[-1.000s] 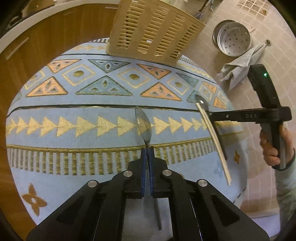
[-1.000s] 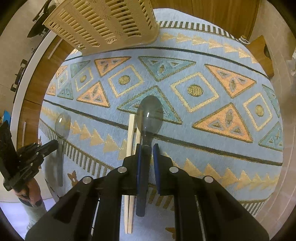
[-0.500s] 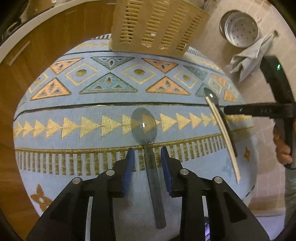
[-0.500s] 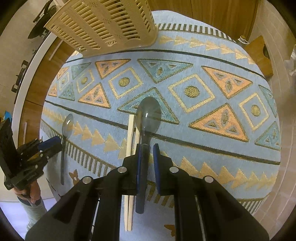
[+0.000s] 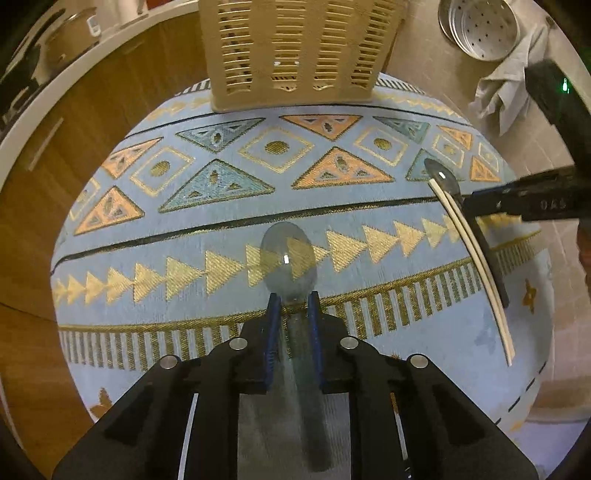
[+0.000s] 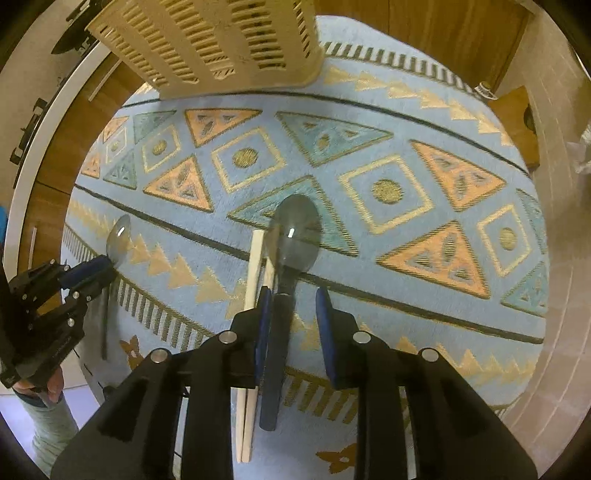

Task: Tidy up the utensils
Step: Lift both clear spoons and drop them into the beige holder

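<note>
A translucent grey spoon [image 5: 288, 254] lies flat on the patterned blue mat [image 5: 184, 229], bowl pointing at the beige slotted basket [image 5: 295, 48]. My left gripper [image 5: 293, 306] is closing, its blue pads against the spoon's neck. In the right wrist view, a second grey spoon [image 6: 295, 232] with a dark handle lies on the mat beside a pair of pale chopsticks [image 6: 255, 295]. My right gripper [image 6: 293, 314] is opening. The handle rests against the left pad with a gap on the right. Each gripper also shows in the other's view: left gripper [image 6: 92, 269], right gripper [image 5: 469, 203].
The basket [image 6: 207, 40] stands at the mat's far edge. A perforated steel pan [image 5: 480, 26] and a crumpled grey cloth [image 5: 506, 96] lie on the tiled floor at the right. Wooden cabinet fronts [image 5: 74, 122] run behind the mat. A person's hand [image 6: 51, 387] holds the left gripper.
The left jaws parted, the spoon turned from edge-on to flat, and the jaws narrowed again on it. The right jaws have spread off the dark handle. The basket now sits more central in the left view.
</note>
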Motion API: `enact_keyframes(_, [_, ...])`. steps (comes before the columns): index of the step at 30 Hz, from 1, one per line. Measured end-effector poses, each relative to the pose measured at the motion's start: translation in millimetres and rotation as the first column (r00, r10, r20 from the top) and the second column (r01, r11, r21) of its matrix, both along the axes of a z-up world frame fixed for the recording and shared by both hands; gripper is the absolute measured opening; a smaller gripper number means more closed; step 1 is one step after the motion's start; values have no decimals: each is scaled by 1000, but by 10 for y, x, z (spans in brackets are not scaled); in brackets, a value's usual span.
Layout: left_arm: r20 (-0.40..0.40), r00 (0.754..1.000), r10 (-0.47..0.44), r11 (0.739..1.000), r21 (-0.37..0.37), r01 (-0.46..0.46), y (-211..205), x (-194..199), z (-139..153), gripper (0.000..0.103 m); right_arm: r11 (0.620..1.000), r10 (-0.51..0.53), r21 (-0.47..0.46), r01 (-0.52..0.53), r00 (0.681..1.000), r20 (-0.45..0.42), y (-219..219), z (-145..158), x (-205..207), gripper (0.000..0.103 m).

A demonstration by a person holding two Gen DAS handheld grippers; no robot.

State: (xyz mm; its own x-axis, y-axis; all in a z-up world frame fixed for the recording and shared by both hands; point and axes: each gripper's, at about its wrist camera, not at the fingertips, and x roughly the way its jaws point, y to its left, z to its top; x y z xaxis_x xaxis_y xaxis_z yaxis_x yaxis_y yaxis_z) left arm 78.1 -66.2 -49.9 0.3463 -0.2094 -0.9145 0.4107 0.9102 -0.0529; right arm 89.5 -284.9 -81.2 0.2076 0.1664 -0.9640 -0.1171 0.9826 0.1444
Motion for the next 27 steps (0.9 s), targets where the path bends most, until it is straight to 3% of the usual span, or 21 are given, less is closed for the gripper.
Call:
enact_keyframes(7, [-11, 1000, -22, 1000, 2, 22, -20, 20, 3, 12, 994, 68, -84, -70, 997, -28, 183, 5, 78, 18])
enact_keyframes(11, [-36, 998, -42, 999, -21, 42, -3, 50, 6, 12, 996, 76, -50, -79, 995, -60, 159, -28, 118, 14])
enact_keyframes(14, [-58, 998, -36, 999, -39, 34, 11, 85, 5, 12, 993, 81, -84, -85, 995, -50, 196, -27, 125, 14])
enact_keyframes(18, [-36, 997, -76, 996, 40, 77, -163, 14, 6, 26, 983, 100, -153, -106, 994, -49, 345, -45, 100, 14])
enact_keyframes(22, [34, 994, -104, 982, 162, 97, -316, -91, -19, 10, 980, 124, -150, -128, 992, -38, 418, -49, 71, 11])
enact_keyframes(25, [52, 995, -88, 989, 125, 81, -294, -110, -7, 9, 986, 144, -81, -143, 989, 10, 390, 44, 14, 10])
enact_keyframes(27, [119, 991, -61, 997, 44, 56, -208, -139, 95, 9, 985, 168, -59, -164, 984, 67, 379, 157, -67, 10])
